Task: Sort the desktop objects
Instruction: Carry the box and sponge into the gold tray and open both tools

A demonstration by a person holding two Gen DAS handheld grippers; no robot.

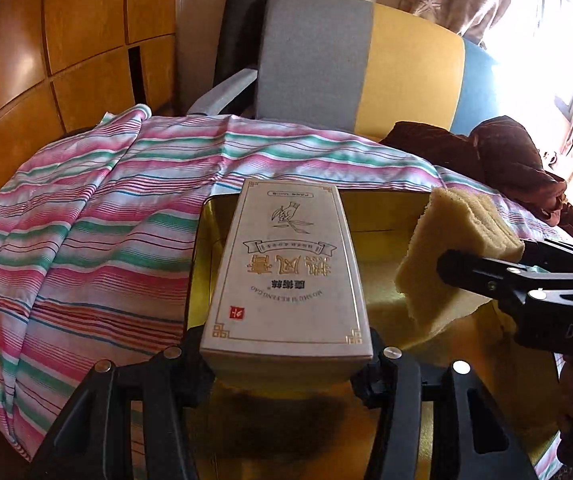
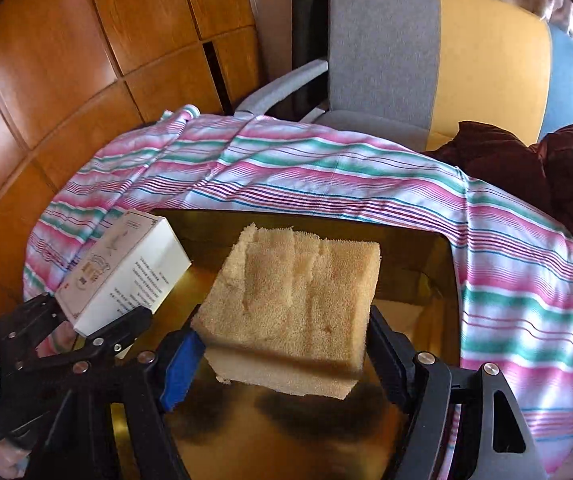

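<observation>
While the left gripper (image 1: 286,364) clamps a white box (image 1: 286,272) at its near end, the right gripper (image 2: 286,344) squeezes a yellow sponge (image 2: 298,296). Both are held above a gold tray (image 2: 442,272), box toward its left edge, sponge nearer its middle. Striped cloth (image 1: 98,216) borders the tray's far and side edges.

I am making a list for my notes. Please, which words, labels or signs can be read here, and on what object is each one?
"MOSHUSHI KE FENG GAO", roughly, upside down on the white box in the left gripper.
Gold Chinese characters and red seal on the box: not clearly readable.
Small print on its side: too small.
"DAS", cut off, on the right gripper.
</observation>
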